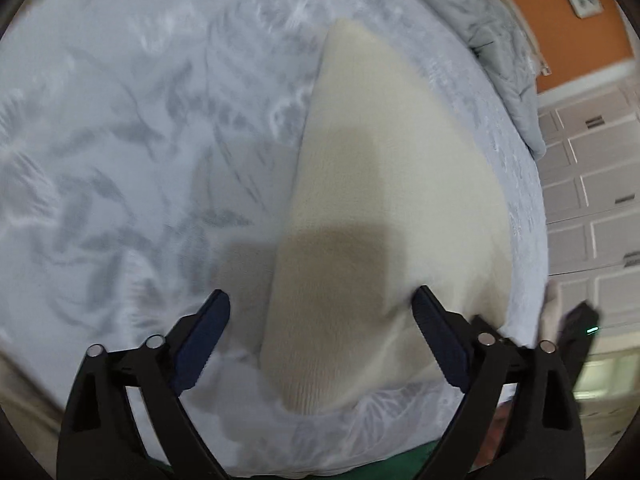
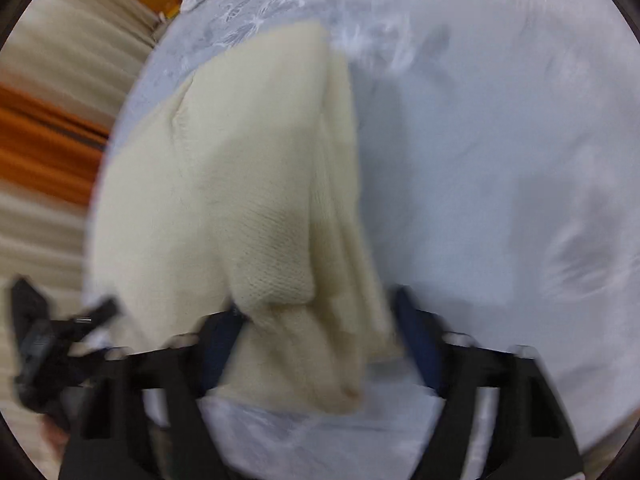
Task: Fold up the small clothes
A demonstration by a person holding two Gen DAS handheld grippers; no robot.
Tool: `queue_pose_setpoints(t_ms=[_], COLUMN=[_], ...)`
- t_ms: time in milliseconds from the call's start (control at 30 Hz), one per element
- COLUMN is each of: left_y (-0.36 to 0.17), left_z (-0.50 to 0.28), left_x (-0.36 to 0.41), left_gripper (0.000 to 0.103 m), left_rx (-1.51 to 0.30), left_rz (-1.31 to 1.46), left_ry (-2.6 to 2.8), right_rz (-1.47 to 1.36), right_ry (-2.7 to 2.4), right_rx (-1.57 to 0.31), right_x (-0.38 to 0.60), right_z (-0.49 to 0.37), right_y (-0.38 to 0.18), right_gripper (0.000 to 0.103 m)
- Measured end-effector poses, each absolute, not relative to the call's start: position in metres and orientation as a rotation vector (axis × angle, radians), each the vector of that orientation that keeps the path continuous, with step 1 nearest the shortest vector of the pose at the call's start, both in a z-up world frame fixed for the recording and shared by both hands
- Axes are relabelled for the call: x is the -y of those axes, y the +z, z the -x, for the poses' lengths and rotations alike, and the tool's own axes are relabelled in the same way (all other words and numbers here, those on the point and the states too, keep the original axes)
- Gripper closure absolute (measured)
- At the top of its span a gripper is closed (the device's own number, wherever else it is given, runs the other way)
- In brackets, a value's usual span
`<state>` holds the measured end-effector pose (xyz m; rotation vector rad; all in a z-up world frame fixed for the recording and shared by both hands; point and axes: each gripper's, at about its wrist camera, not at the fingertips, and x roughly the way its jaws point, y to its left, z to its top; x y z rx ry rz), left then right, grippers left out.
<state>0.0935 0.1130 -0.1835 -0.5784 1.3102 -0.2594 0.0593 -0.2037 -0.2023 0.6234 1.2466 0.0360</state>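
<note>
Pale blue-grey bedspread point(image 1: 120, 160) with a leafy print took up nearly everything in both views, and the cream knitted sweater point(image 1: 360, 200) lay on it close to the edge of the bed, with white drawers point(image 1: 592, 184) past that edge in the left view and a grey quilt point(image 1: 504, 64) bunched up at the far end. Judging by the stacked layers along one side in the right wrist view, the sweater point(image 2: 240, 200) was already partly folded into a long shape, so my guess was the step in hand was bringing the near end over or tidying it. To do that well I'd pinch the near corners through all layers, lift both sides evenly, and lay it down slowly so the knit didn't slide or bunch, since that stuff is floppy and stretchy. The left gripper point(image 1: 320, 316) was spread wide, straddling the near end of the sweater with nothing pinched; its right finger looked to be just touching the fabric, though I couldn't be sure. The right gripper point(image 2: 320, 320) was also wide apart, with a folded lump of sweater sitting between its fingers, draped there rather than clamped as far as I could tell through the blur.
</note>
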Motion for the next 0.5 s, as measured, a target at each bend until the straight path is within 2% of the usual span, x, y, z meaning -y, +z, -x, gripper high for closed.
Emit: queue_pose_setpoints(t_ms=[33,100,133,200,267,300,333,400,500], left_y=[-0.189,-0.182,-0.169,-0.148,-0.146,-0.151,-0.166,-0.182,-0.164], left_z=[-0.100,-0.105,-0.105,-0.099,-0.096,-0.096,-0.094,-0.088,-0.072], left_x=[-0.110,-0.104,-0.098,-0.092,-0.092,-0.092,-0.090,-0.086,-0.089], left_gripper=[0.042,0.057,0.059,0.063,0.063,0.060,0.059,0.044,0.044], left_rx=[-1.335,-1.338,-1.316,-1.258,-1.238,-1.250,-1.288,-1.300,-1.250], left_rz=[0.622,0.591,0.522,0.417,0.372,0.355,0.311,0.258,0.228], left_ry=[-0.331,-0.358,-0.384,-0.448,-0.489,-0.490,-0.460,-0.415,-0.358], right_rz=[-0.648,-0.668,-0.662,-0.633,-0.605,-0.583,-0.543,-0.536,-0.539], right_ry=[0.041,0.058,0.073,0.084,0.055,0.036,-0.003,-0.039,-0.088], right_rx=[-1.221,-1.162,-1.134,-1.071,-1.100,-1.147,-1.217,-1.202,-1.139], right_x=[0.203,0.198,0.197,0.195,0.193,0.192,0.191,0.196,0.200], right_z=[-0.058,-0.050,-0.047,-0.033,-0.029,-0.030,-0.031,-0.023,-0.009], right_y=[-0.199,-0.172,-0.162,-0.139,-0.149,-0.164,-0.188,-0.193,-0.159], right_gripper=[0.072,0.078,0.080,0.081,0.078,0.077,0.068,0.055,0.057])
